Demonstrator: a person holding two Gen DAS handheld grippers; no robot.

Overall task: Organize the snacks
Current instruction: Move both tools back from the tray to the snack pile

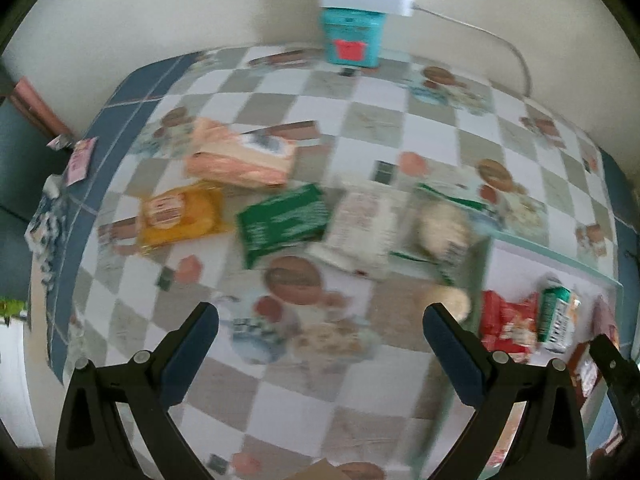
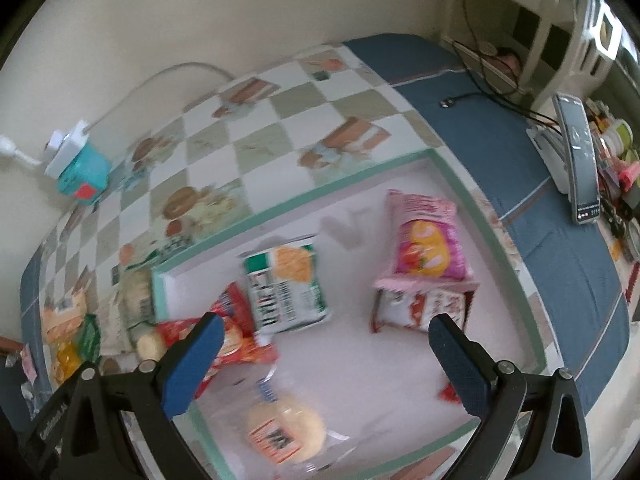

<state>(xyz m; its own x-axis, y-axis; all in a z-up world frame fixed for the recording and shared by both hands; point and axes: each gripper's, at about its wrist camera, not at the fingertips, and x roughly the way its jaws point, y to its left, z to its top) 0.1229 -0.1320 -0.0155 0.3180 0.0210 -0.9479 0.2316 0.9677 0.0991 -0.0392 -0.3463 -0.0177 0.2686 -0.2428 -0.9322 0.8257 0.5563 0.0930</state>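
A shallow tray with a mint-green rim [image 2: 280, 204] lies on the checkered table. In it are a pink snack bag [image 2: 428, 236], a green-and-white packet [image 2: 284, 284], a red packet [image 2: 232, 332], a red-and-white packet [image 2: 420, 306] and a round yellow biscuit pack [image 2: 286, 428]. My right gripper [image 2: 326, 356] is open and empty above the tray. In the left wrist view, an orange pack [image 1: 240, 154], a yellow pack [image 1: 180, 216], a dark green packet [image 1: 286, 220], a white packet [image 1: 362, 224] and a rice-cake bag [image 1: 440, 228] lie on the table. My left gripper [image 1: 320, 344] is open and empty above the cloth.
A teal box [image 1: 352, 38] with a white adapter and cable on top stands at the wall. The tray's corner [image 1: 486, 248] with a red packet [image 1: 506, 322] shows at the right. A phone on a stand [image 2: 580, 156] and clutter sit on the blue cloth border.
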